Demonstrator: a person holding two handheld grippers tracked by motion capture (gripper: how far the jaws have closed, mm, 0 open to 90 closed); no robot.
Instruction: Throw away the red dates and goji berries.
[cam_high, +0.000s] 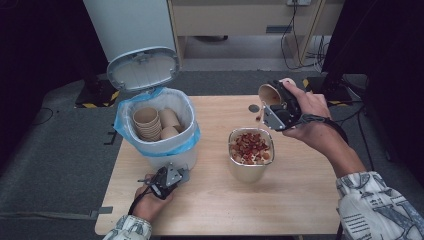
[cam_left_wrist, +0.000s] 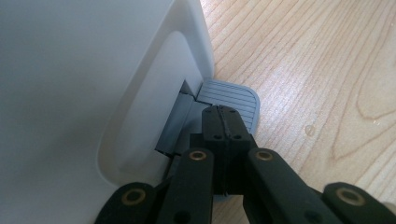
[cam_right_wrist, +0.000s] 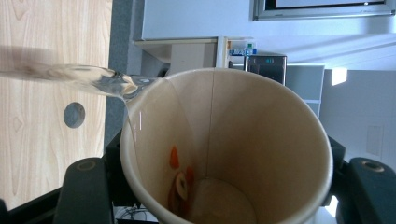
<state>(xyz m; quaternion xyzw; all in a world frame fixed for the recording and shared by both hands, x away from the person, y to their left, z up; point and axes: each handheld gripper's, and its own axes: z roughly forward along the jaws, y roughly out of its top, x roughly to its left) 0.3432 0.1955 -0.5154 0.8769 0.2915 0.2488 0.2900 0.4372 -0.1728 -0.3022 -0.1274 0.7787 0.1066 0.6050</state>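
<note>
My right tool (cam_high: 274, 106) sits at the upper right of the high view, clenched around a paper cup (cam_high: 269, 93) that is tipped on its side with the mouth facing left. In the right gripper view the cup (cam_right_wrist: 243, 140) takes up the centre, my black jaws flanking it at the lower corners; a few red and orange scraps (cam_right_wrist: 180, 179) cling to its inner wall near the bottom, and a thin stream of clear liquid (cam_right_wrist: 88, 78) leaves the rim toward the left edge of the frame. Below the cup in the high view, a metal container (cam_high: 251, 155) stands on the desk (cam_high: 300, 200) at centre, its top covered with red and tan bits. My left tool (cam_high: 169, 178) is at the lower left of that view, jaws closed tight with nothing between them, tips pressed on the grey pedal (cam_left_wrist: 231, 100) at the foot of the white bin (cam_high: 167, 130). The bin's lid (cam_high: 143, 69) stands raised; inside the blue liner (cam_high: 125, 127) lie stacked paper cups (cam_high: 147, 122).
</note>
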